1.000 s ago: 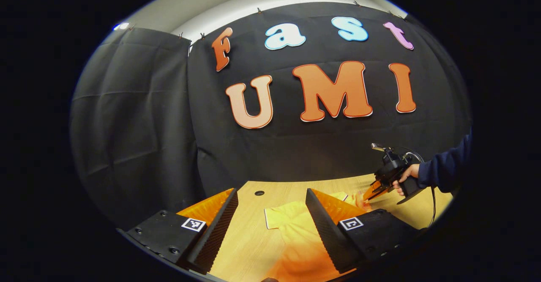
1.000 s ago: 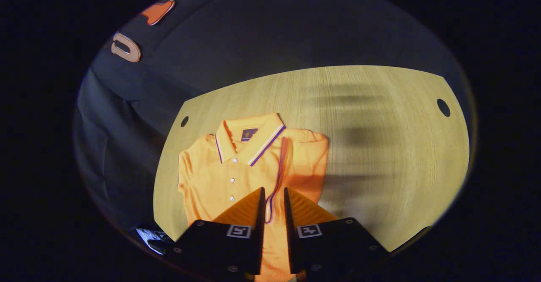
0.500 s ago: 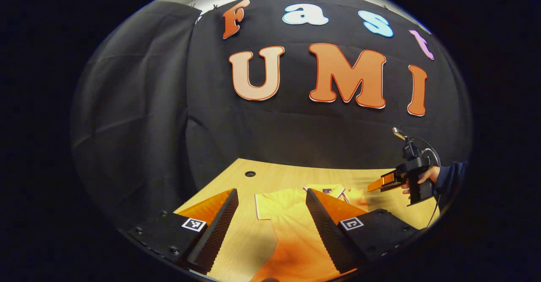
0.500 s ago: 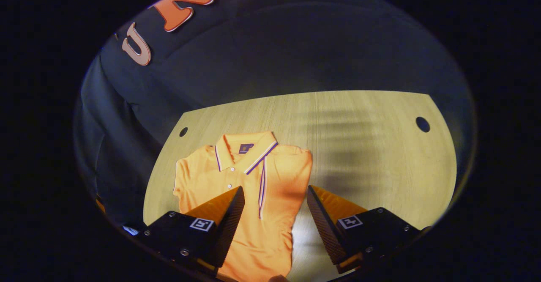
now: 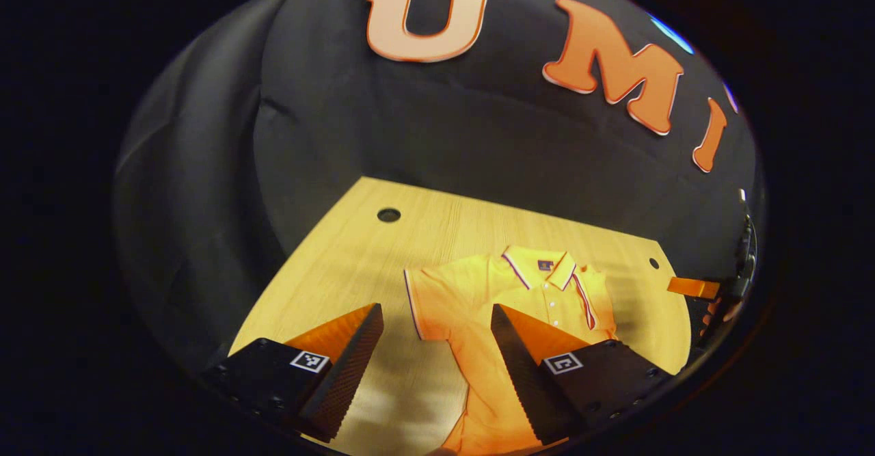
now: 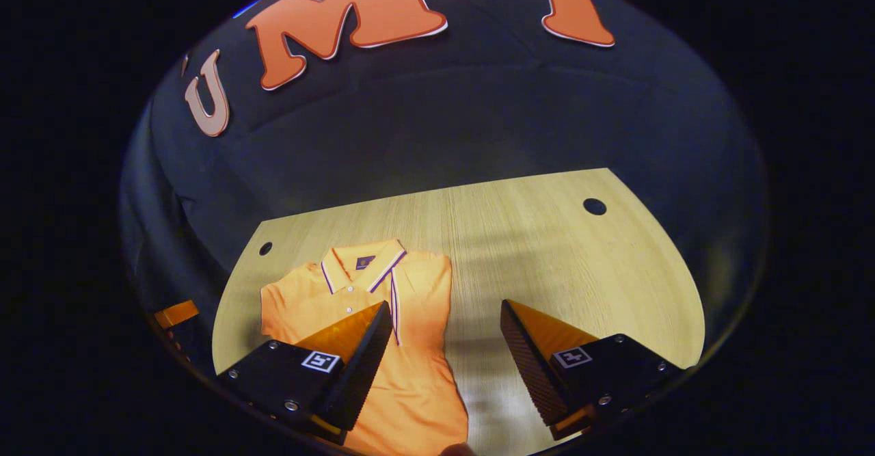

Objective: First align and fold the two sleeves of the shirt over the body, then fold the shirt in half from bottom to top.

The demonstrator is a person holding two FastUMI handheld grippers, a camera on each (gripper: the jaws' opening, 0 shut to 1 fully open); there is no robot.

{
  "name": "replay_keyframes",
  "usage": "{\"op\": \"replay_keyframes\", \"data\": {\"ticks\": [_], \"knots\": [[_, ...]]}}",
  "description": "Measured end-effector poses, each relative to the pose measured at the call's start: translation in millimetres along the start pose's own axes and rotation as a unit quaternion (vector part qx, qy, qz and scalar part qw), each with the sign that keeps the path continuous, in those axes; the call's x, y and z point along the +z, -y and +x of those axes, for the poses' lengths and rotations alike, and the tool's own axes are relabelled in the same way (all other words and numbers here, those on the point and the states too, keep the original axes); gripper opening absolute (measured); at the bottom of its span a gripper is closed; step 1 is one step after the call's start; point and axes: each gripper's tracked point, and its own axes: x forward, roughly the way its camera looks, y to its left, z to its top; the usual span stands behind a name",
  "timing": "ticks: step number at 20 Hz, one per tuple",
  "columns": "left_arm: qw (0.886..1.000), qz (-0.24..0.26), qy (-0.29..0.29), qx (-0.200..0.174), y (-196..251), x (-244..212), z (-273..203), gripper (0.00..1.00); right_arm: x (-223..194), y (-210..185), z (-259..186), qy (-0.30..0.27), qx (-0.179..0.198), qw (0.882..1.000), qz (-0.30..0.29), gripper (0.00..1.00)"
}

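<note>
1. The orange polo shirt (image 6: 355, 305) lies flat on the wooden counter (image 6: 547, 251), front side up, with the collar (image 6: 362, 264) toward the black cloth wall (image 6: 444, 121) and the buttons visible below it.
2. In my right gripper view, the sleeve on the right side of the shirt is folded over the body, so that edge is straight, and a dark striped trim line runs down beside the placket.
3. In my left gripper view, the other sleeve (image 5: 427, 299) is spread out flat to the side, with its striped cuff at the end.
4. My left gripper (image 5: 437, 323) hangs above the counter with its fingers wide apart and nothing between them; the spread sleeve and the side of the shirt (image 5: 506, 292) lie in the gap below.
5. My right gripper (image 6: 446, 319) is also released, its fingers far apart and grasping nothing; one finger is over the shirt body, the other over bare counter.
6. I see no container on the counter.
7. The counter has small round holes (image 6: 594, 206) near its far corners, well apart from the shirt.
8. At the right edge of my left gripper view, a finger of the other gripper (image 5: 692, 286) shows above the counter, apart from the shirt.
</note>
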Motion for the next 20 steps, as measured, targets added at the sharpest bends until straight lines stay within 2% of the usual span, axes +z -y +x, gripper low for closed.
{"op": "replay_keyframes", "data": {"ticks": [7, 16, 20], "knots": [[0.992, 0.039, -0.120, -0.029, -3, -21, 93, 0.98, -19, 5, -75, 0.061, -0.087, 0.994, -0.010, 0.98], [0.969, 0.047, -0.244, -0.003, -12, -42, 177, 0.98, -46, -9, -144, 0.097, -0.116, 0.988, -0.015, 0.99], [0.958, 0.068, -0.278, 0.031, -17, -56, 193, 0.94, -63, 0, -165, 0.100, -0.135, 0.986, -0.003, 0.99]]}}
